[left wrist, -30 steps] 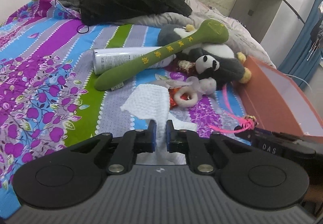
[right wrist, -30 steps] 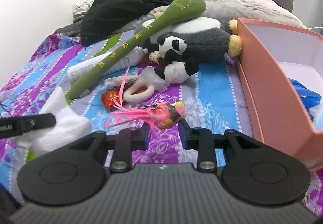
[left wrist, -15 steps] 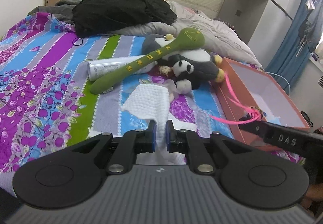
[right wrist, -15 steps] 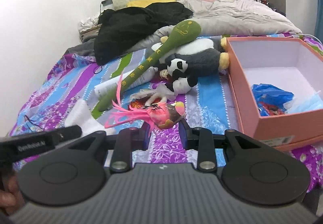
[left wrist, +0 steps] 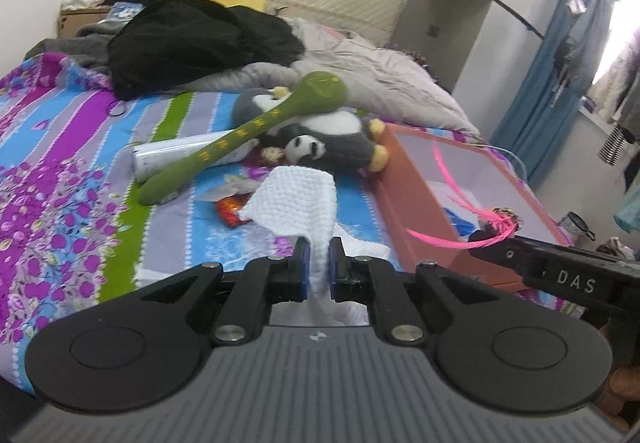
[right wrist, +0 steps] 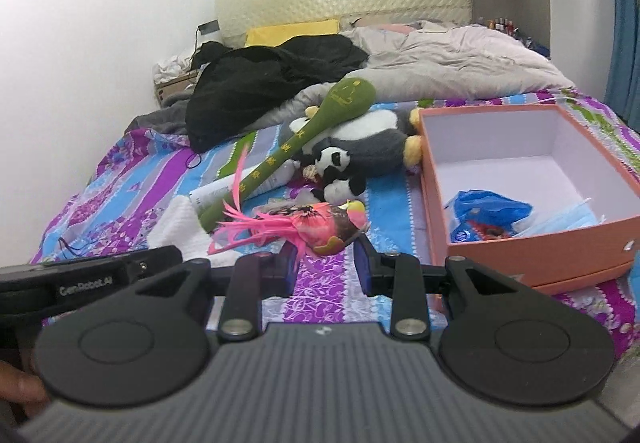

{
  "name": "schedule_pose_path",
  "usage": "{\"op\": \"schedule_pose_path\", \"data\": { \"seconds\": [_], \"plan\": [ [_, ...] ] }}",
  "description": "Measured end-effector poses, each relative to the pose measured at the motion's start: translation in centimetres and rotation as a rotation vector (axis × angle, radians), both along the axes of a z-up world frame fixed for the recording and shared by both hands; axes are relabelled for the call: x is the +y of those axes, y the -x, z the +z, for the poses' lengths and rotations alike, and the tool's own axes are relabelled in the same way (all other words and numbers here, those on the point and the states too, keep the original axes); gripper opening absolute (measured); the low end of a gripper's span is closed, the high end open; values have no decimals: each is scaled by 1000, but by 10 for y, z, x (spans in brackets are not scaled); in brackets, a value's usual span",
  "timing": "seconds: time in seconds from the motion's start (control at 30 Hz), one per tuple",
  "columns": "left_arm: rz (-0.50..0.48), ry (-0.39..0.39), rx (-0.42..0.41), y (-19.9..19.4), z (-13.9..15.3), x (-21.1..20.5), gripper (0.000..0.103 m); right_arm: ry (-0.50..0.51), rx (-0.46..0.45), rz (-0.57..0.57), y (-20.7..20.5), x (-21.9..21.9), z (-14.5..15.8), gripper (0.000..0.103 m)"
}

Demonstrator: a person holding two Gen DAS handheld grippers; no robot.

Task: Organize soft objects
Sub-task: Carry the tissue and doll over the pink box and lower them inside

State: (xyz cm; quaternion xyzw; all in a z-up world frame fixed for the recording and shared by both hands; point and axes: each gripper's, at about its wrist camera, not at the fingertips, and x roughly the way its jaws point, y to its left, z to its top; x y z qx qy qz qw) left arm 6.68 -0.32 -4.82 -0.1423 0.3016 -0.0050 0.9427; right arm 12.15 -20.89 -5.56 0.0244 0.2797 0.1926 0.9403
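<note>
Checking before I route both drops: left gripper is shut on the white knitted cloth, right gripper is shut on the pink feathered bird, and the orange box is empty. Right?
Not quite: the orange box is not empty. The right wrist view shows a blue plastic bag and pale blue face masks inside. The rest holds: the left gripper is shut on the white knitted cloth, the right gripper on the pink feathered bird.

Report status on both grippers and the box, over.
Left gripper shut on white knit cloth. Right gripper shut on pink feathered bird toy. Orange box open, part filled. Nothing blocking it.
</note>
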Motion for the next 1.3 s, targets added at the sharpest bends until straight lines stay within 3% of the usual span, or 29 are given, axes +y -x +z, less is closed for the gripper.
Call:
{"op": "schedule_pose_path", "data": {
  "seconds": [0.63,1.3],
  "plan": [
    [-208,9,-11,-34,12,-87,12,-9,30,-153,1,-69,1,32],
    [-295,-12,98,-192,-15,-149,12,-1,153,-244,-114,-124,-18,32]
  ]
}}
